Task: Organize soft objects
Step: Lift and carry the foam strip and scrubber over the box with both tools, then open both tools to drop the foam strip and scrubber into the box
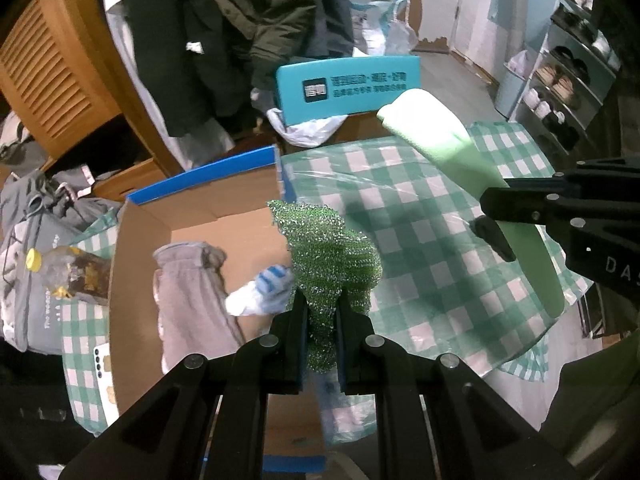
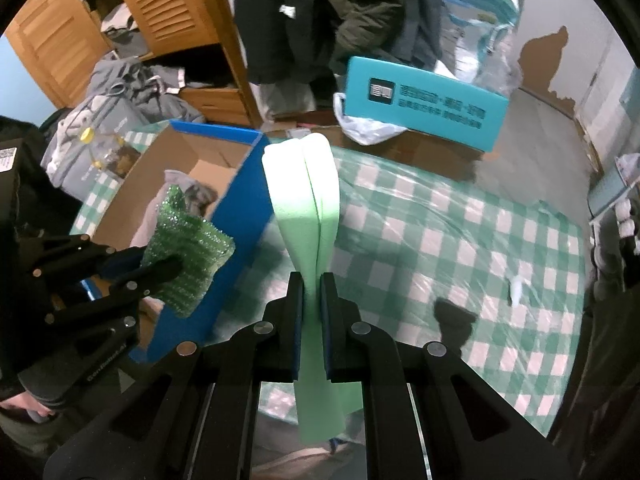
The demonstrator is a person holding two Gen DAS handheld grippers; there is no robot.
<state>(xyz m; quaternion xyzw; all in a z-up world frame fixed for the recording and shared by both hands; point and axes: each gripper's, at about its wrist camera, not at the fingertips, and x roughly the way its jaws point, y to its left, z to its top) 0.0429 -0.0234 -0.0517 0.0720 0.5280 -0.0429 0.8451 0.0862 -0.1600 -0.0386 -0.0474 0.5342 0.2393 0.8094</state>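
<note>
My left gripper (image 1: 322, 300) is shut on a glittery green scrubbing pad (image 1: 328, 248) and holds it in the air at the right edge of an open cardboard box (image 1: 132, 280). The pad also shows in the right wrist view (image 2: 188, 244) with the left gripper (image 2: 168, 270) on it. In the box lie a grey cloth (image 1: 192, 292) and a white and blue sock (image 1: 262, 292). My right gripper (image 2: 311, 280) is shut on a folded pale green cloth (image 2: 306, 196) above the checked table; it shows in the left wrist view (image 1: 440, 140) with the right gripper (image 1: 492, 220).
The table carries a green and white checked cover (image 2: 440, 248) under clear plastic. A teal box (image 2: 424, 104) stands beyond its far edge. A bottle with a yellow cap (image 1: 64, 272) lies left of the cardboard box. Clothes and a wooden wardrobe (image 2: 168, 12) are behind.
</note>
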